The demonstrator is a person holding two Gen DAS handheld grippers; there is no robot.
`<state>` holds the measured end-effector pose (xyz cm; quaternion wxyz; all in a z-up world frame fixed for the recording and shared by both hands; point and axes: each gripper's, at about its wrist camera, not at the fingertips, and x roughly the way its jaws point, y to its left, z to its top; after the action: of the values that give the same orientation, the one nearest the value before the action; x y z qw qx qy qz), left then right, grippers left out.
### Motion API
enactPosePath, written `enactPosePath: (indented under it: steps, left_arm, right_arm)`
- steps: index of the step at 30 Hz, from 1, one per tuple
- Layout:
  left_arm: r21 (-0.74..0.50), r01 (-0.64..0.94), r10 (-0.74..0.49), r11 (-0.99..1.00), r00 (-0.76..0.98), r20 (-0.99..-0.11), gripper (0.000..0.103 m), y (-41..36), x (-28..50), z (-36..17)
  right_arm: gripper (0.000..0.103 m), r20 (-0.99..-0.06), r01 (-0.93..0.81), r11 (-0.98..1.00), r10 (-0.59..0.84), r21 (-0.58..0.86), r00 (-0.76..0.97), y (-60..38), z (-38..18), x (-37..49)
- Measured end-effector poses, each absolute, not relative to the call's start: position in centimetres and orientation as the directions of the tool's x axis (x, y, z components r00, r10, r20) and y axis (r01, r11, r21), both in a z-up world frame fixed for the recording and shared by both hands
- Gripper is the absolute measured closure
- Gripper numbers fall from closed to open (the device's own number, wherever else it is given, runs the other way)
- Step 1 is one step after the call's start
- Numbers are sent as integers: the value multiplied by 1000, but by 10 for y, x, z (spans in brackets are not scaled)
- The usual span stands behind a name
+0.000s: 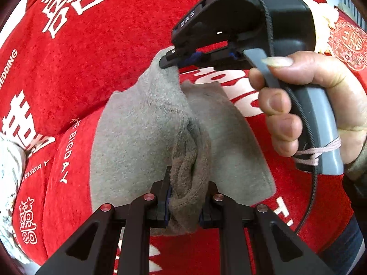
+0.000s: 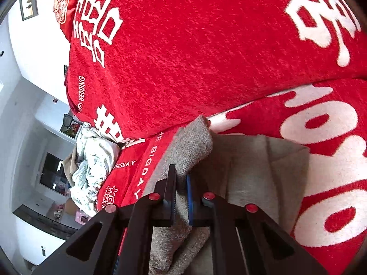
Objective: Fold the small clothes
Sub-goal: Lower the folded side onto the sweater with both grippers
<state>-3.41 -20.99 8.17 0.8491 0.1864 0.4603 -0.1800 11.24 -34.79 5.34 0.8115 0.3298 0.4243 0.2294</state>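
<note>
A small grey-beige garment (image 1: 142,128) lies on a red cover with white lettering (image 1: 91,57). My left gripper (image 1: 187,197) is shut on a bunched brownish fold of it near the bottom of the left wrist view. Farther back, my right gripper (image 1: 169,63), held by a hand (image 1: 309,105), pinches another corner and lifts it off the cover. In the right wrist view the right gripper (image 2: 181,183) is shut on a grey fold of the garment (image 2: 195,142), and the rest of the cloth (image 2: 263,167) spreads flat to the right.
A crumpled white patterned cloth (image 2: 91,165) lies at the left edge of the red cover (image 2: 195,45); it also shows as the white cloth (image 1: 9,171) at the left in the left wrist view. Beyond it are white walls and furniture (image 2: 34,137).
</note>
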Motion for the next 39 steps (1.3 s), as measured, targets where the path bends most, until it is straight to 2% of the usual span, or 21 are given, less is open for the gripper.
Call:
enactPosePath:
  steps: [4, 7, 8, 9, 11, 12, 15, 17, 18, 19, 20, 21, 24, 28, 39]
  left_arm:
    - [154, 483, -121, 862, 491, -863, 85, -218, -34, 73]
    - [160, 483, -113, 861, 487, -866, 85, -220, -34, 69]
    - [159, 482, -112, 862, 486, -867, 85, -219, -33, 69]
    - [159, 482, -111, 862, 485, -867, 85, -219, -33, 70]
    - [156, 483, -113, 862, 482, -869, 85, -219, -31, 69]
    - [152, 483, -114, 863, 479, -870, 85, -219, -31, 69]
    - [157, 481, -108, 863, 480, -871, 85, -219, -32, 71]
    - [165, 482, -104, 860, 483, -870, 85, -221, -32, 70]
    - [168, 482, -102, 860, 485, -868, 85, -221, -32, 69]
    - [170, 482, -101, 859, 487, -868, 85, -221, -32, 69]
    - [173, 482, -100, 859, 489, -867, 85, -221, -32, 69]
    - [175, 481, -99, 859, 492, -865, 85, -222, -32, 71]
    - [170, 481, -111, 860, 501, -858, 85, -225, -37, 80]
    - [160, 493, -132, 855, 507, -852, 85, -230, -41, 89]
    - [154, 546, -172, 823, 499, -849, 85, -260, -50, 97]
  right_arm:
    - [93, -571, -26, 669, 653, 742, 497, -357, 30, 116]
    - [82, -563, 37, 618, 689, 786, 455, -363, 5, 120]
    - [72, -551, 52, 594, 705, 803, 446, -366, -2, 120]
    - [65, -536, 56, 575, 719, 816, 442, -367, -7, 120]
    - [36, -499, 56, 534, 741, 844, 449, -370, -13, 118]
    - [30, -471, 49, 506, 757, 861, 452, -371, -16, 118]
    - [30, -415, 31, 453, 785, 891, 461, -371, -17, 119]
    - [31, -439, 49, 466, 785, 883, 438, -363, -21, 124]
    - [34, -456, 57, 480, 783, 876, 422, -357, -23, 127]
    - [42, -480, 54, 505, 776, 862, 410, -352, -22, 130]
    - [76, -513, 40, 545, 758, 837, 404, -346, -19, 132]
    - [87, -535, 25, 574, 746, 819, 395, -342, -17, 133]
    - [88, -541, -31, 608, 728, 794, 420, -342, -1, 129]
    - [88, -502, -76, 597, 731, 798, 463, -353, 19, 124]
    - [88, -509, -78, 626, 694, 776, 509, -385, 37, 110]
